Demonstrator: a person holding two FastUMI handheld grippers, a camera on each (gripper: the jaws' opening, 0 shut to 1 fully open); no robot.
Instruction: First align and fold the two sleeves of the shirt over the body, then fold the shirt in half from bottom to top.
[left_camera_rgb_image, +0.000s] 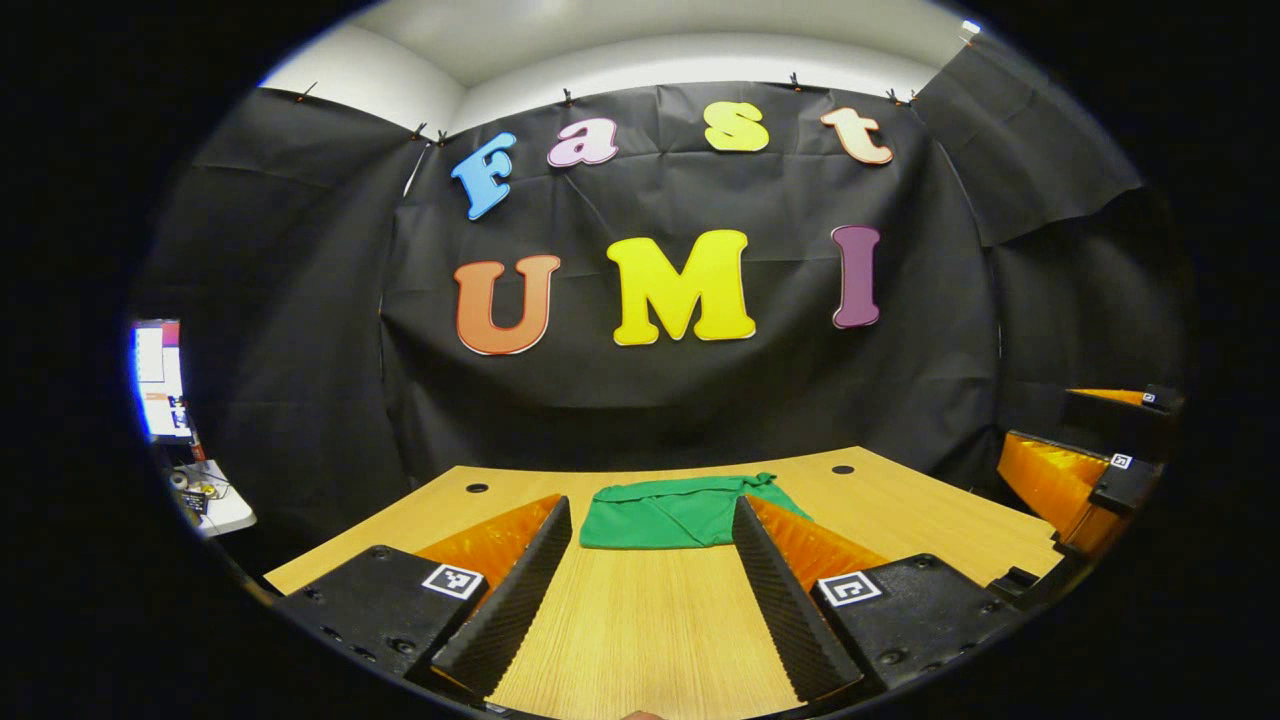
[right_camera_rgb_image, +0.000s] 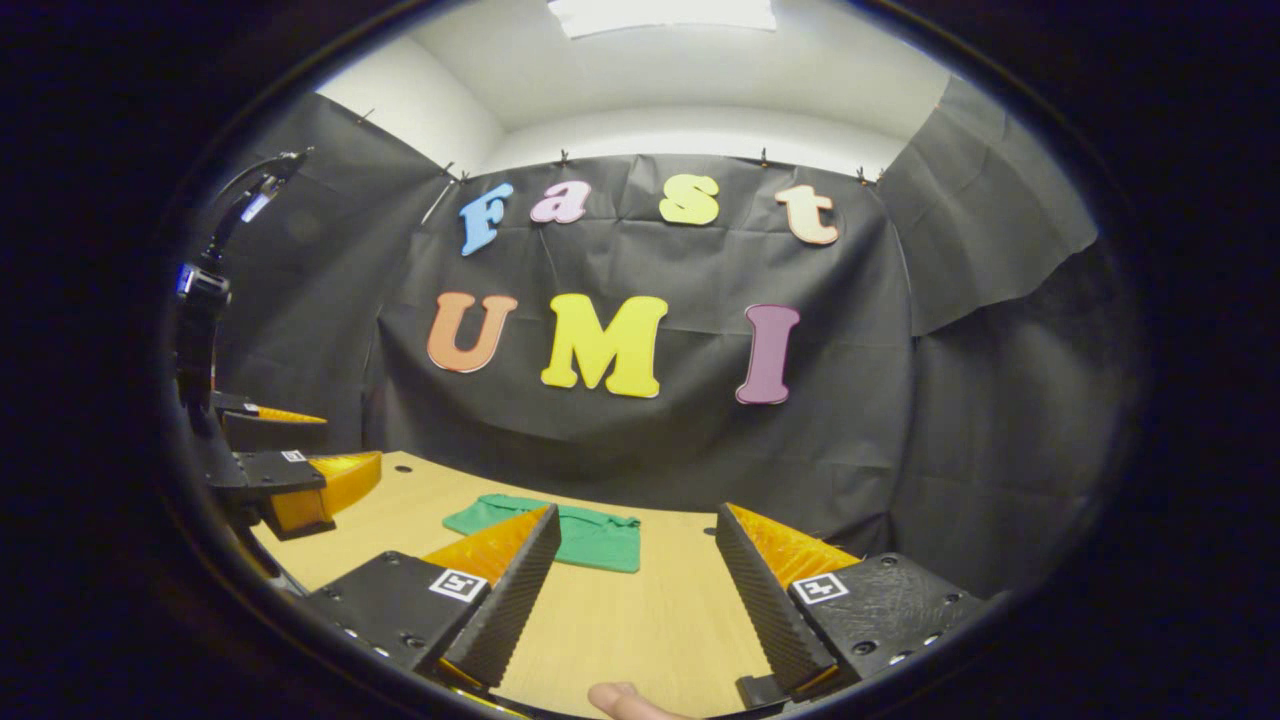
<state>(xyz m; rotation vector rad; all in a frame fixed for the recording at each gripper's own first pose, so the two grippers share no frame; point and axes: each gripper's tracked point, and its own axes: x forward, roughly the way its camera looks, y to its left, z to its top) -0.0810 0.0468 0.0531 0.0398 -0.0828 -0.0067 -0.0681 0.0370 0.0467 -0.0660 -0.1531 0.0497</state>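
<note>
**Shirt lies folded on the far table; both grippers back, open, empty**

Shirt (left_camera_rgb_image: 672, 513): green, lying flat on the wooden table (left_camera_rgb_image: 640, 620) near the far edge, close under the black cloth wall. It reads as a compact rectangle with no sleeve sticking out to either side, so I judge both sleeve folds and the bottom-to-top fold done. One slightly ruffled edge shows at its upper right corner in the left gripper view.

Left gripper (left_camera_rgb_image: 650, 570): fingers spread wide, nothing between them but bare table. It sits low, pointing forward along the table toward the shirt, well short of it. No contact with the cloth.

Right gripper (right_camera_rgb_image: 635, 590): also spread wide and empty. Held low, level with the table, the shirt (right_camera_rgb_image: 560, 533) ahead and to its left. A fingertip (right_camera_rgb_image: 620, 700) of the holding hand shows at the bottom edge of this view.

Likely reason for the pose: both tools pulled clear of the cloth so the folded stack lies undisturbed.

Each view also catches the other gripper off to the side, well apart from the shirt.

A lit screen (left_camera_rgb_image: 160, 380) stands left of the booth.
</note>
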